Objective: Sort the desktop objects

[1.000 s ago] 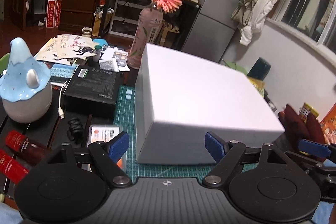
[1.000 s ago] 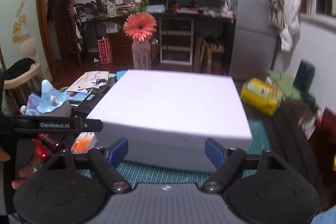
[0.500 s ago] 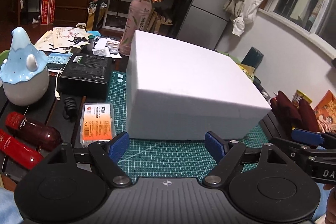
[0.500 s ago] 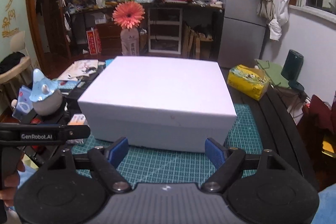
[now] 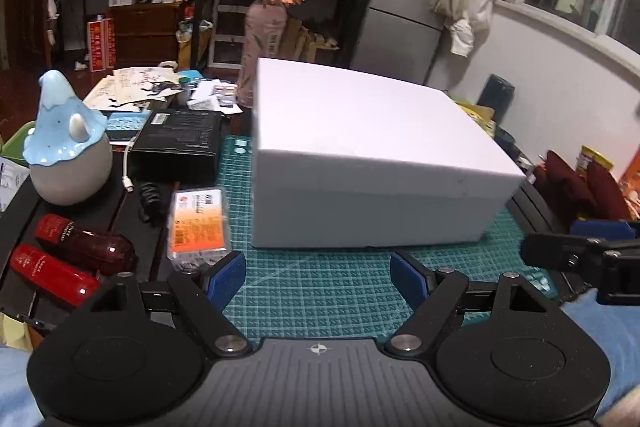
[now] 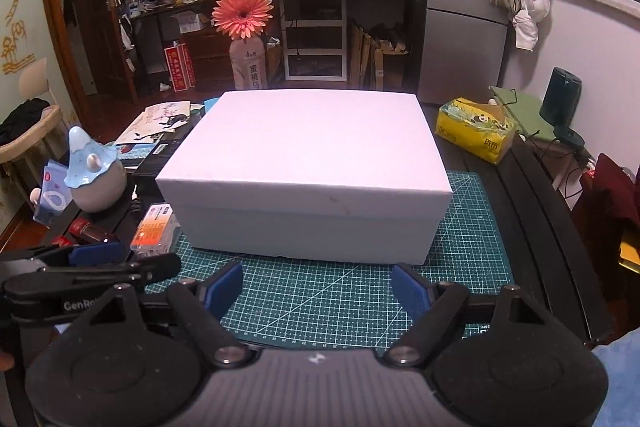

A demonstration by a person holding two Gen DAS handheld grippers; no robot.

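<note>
From the left wrist camera, the left hand-held gripper (image 5: 318, 277) hung over the green cutting mat (image 5: 320, 291) with its blue pads spread and nothing between them. The closed white box (image 5: 368, 163) sat on the mat just ahead. Left of the box lay an orange-labelled clear case (image 5: 198, 223), two red bottles (image 5: 72, 259), a coiled black cable (image 5: 150, 197), a black flat box (image 5: 178, 143) and a blue-capped grey figurine (image 5: 70, 147). The right hand-held gripper's finger (image 5: 580, 247) showed at the right edge.

From the right wrist camera, the right hand-held gripper (image 6: 318, 287) was over the mat's near edge, its jaws opening and empty. The white box stood squarely ahead on the mat. A yellow tissue pack (image 6: 474, 133) lay on the desk (image 6: 532, 227) to its right, well apart. A pink bottle holding an orange flower (image 6: 243, 13) stood behind the box.
</note>
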